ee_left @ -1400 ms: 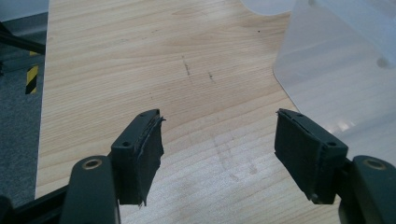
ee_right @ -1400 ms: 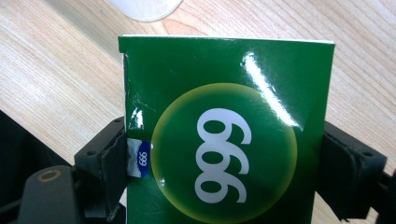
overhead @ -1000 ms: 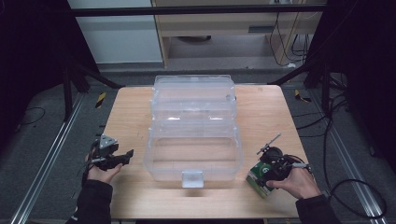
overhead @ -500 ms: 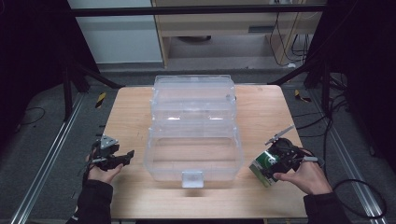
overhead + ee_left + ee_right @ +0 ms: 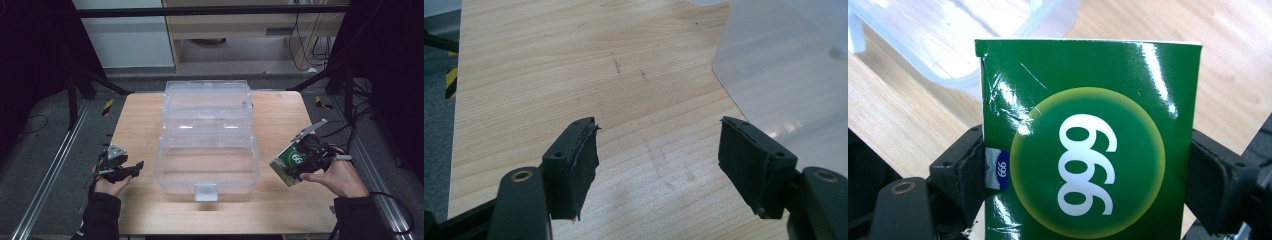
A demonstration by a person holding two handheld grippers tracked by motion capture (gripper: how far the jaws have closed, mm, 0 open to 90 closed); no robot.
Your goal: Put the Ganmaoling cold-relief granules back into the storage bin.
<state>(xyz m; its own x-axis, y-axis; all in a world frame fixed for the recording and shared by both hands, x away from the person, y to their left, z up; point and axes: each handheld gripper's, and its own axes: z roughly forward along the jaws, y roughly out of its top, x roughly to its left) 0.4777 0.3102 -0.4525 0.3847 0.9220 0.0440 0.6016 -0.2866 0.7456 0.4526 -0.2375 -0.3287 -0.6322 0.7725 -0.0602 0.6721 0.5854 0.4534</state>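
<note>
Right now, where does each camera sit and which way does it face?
High view: above the person's side, looking forward and down on the wooden table; forearms, left gripper, right gripper.
Left gripper view: along its open jaws at bare wood.
Right gripper view: along its jaws clamping the glossy green cardboard box marked 999.
Shared: the clear plastic storage bin appears in all three, and the green box in two.

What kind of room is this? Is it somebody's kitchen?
Not a kitchen. It looks like a lab or workshop for recording handling tasks: a bare wooden table ringed by black metal frame bars, loose cables on the grey floor, and a person holding a gripper in each hand.
</note>
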